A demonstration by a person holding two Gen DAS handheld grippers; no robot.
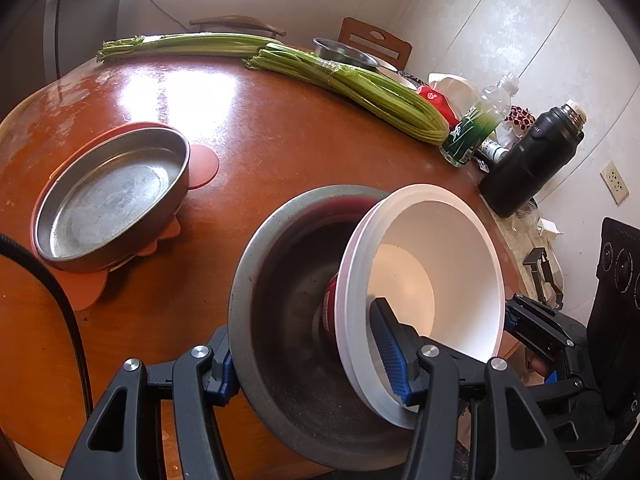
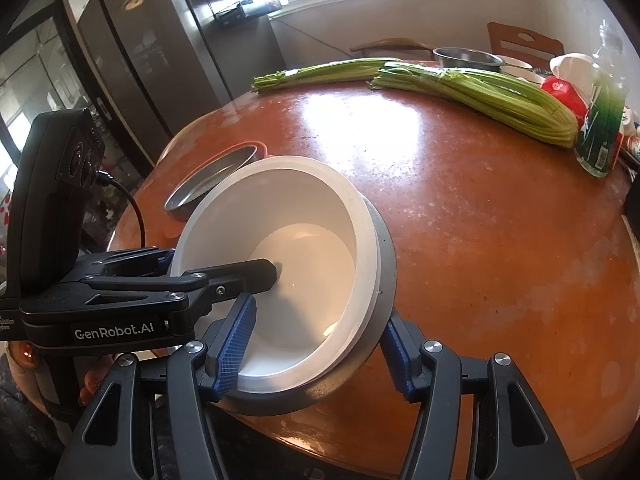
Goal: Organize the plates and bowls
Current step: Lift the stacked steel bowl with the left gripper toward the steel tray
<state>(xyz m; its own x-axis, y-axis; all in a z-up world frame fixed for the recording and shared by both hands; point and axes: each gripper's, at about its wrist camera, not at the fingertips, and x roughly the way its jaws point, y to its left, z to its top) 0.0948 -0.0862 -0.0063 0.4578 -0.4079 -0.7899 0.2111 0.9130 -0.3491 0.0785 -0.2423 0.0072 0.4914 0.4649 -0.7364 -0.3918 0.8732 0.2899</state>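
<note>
Nearest the cameras: two nested bowls, tilted. One white bowl [image 1: 432, 280], smooth and matte with a stepped double rim and a reddish foot, is sitting inside one large steel bowl [image 1: 288, 320], dull grey and round.

The left gripper [image 1: 308, 364] is angling down; its jaws are standing part open, spanning the steel bowl's near wall and the white bowl's rim. One ribbed blue pad is lying inside the white bowl, the other outside the steel rim. The pads look pressed on, so both bowls are being gripped together.

The right gripper [image 2: 316, 344] is also angling down, coming in from the opposite side. Its left pad is sitting inside the white bowl, its right pad against the steel bowl's outer wall: a second grip on the same pair.

Both bowls are hovering tilted over the near edge of the round, glossy, scuffed brown table [image 2: 460, 208].

Farther left: one shallow steel pan [image 1: 116, 196], flat-bottomed, is resting on one orange mat [image 1: 204, 164].

Far side: two celery bundles [image 1: 352, 88], one more steel bowl [image 1: 344, 54], one clear bottle with a green label [image 1: 476, 124], one black flask [image 1: 532, 156], two wooden chair backs.
</note>
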